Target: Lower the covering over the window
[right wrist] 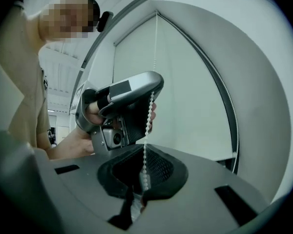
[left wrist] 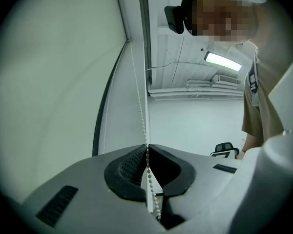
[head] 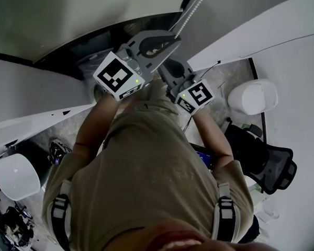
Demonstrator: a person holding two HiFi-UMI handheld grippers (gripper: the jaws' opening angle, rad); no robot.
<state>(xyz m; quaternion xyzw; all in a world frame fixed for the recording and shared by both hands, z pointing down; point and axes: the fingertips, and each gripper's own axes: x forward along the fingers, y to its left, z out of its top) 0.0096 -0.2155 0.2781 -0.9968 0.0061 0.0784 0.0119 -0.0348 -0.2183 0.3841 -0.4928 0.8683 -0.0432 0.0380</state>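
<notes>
A white bead chain hangs beside the window, and both grippers hold it. My left gripper is the upper one. In the left gripper view its jaws are shut on the chain, which runs up along the window frame. My right gripper sits just below it. In the right gripper view its jaws are shut on the chain, which drops from the left gripper above. The pale roller blind covers the pane.
The person's torso fills the middle of the head view. A white round seat and a black office chair stand at the right, and another white seat at the lower left. The dark window frame curves past the blind.
</notes>
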